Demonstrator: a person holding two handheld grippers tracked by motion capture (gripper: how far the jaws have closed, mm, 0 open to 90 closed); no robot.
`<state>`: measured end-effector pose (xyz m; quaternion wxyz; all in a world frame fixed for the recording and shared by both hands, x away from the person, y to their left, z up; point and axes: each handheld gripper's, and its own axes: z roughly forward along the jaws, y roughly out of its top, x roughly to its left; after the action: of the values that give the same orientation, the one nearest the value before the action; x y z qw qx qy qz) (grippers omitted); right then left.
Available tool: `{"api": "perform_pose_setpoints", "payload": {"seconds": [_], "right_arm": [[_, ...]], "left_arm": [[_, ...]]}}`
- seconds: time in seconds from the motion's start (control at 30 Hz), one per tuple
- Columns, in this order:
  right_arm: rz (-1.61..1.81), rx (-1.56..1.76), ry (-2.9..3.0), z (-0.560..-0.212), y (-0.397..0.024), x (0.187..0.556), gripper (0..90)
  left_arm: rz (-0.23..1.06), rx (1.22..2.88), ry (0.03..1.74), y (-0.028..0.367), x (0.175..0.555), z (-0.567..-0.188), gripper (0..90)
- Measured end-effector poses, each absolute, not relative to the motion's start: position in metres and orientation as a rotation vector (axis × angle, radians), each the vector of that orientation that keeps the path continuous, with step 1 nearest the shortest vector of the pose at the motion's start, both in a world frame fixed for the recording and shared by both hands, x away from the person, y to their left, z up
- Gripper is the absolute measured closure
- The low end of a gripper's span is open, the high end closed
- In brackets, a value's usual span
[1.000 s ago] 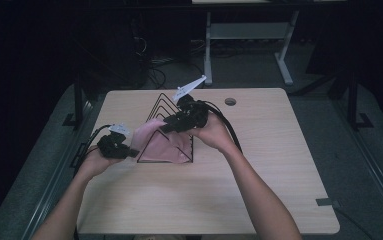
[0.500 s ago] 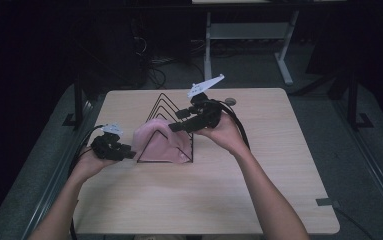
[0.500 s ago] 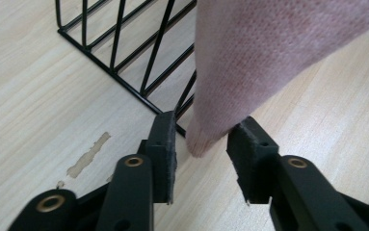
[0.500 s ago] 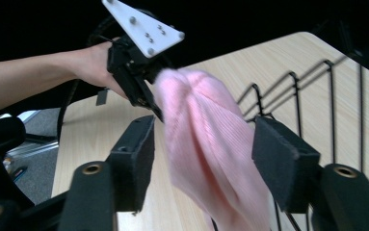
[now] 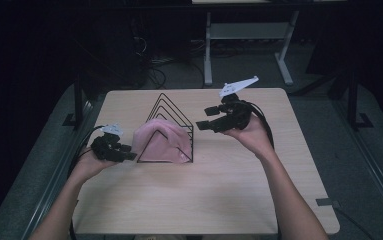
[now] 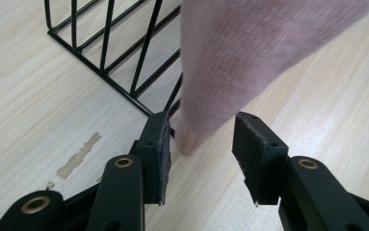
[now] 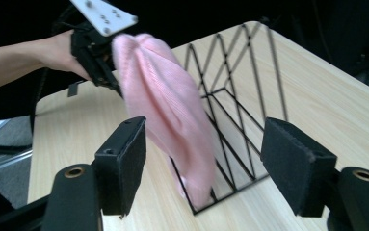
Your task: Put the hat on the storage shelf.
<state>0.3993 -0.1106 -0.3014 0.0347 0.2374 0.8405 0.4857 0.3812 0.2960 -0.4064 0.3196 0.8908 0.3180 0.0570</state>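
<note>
A pink knit cloth (image 5: 160, 142) hangs draped over the front of a black wire triangular rack (image 5: 175, 111) at the middle of the table. At the cloth's left edge is my left gripper (image 5: 128, 153). In the left gripper view its jaws (image 6: 201, 151) have just been opening, and the cloth's lower corner (image 6: 191, 137) hangs loose between the pads (image 6: 159, 144) with a gap on each side. My right gripper (image 5: 205, 119) floats right of the rack. Its jaws (image 7: 204, 163) have just been opening and stand wide and empty, facing the cloth (image 7: 172, 115) and the rack (image 7: 242, 96).
The light wooden table (image 5: 204, 200) has bare room in front of and to the right of the rack. A worn tape mark (image 6: 78, 156) lies by the rack's corner. Behind the table stand a white-legged frame (image 5: 244, 35) and floor cables (image 5: 164, 75).
My right gripper let go of the cloth at the rack's top and drew off to the right, jaws spreading. The left gripper's jaws opened off the cloth's corner. The cloth now rests on the rack.
</note>
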Motion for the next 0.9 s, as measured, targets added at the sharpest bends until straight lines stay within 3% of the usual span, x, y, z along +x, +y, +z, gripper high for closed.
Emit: {"api": "perform_pose_setpoints", "payload": {"seconds": [0.9], "right_arm": [[1.371,0.956,2.505,-0.342,-0.191,0.378,20.0]], "left_arm": [[0.161,2.239,0.915,0.305,0.367,-0.405,27.8]]}}
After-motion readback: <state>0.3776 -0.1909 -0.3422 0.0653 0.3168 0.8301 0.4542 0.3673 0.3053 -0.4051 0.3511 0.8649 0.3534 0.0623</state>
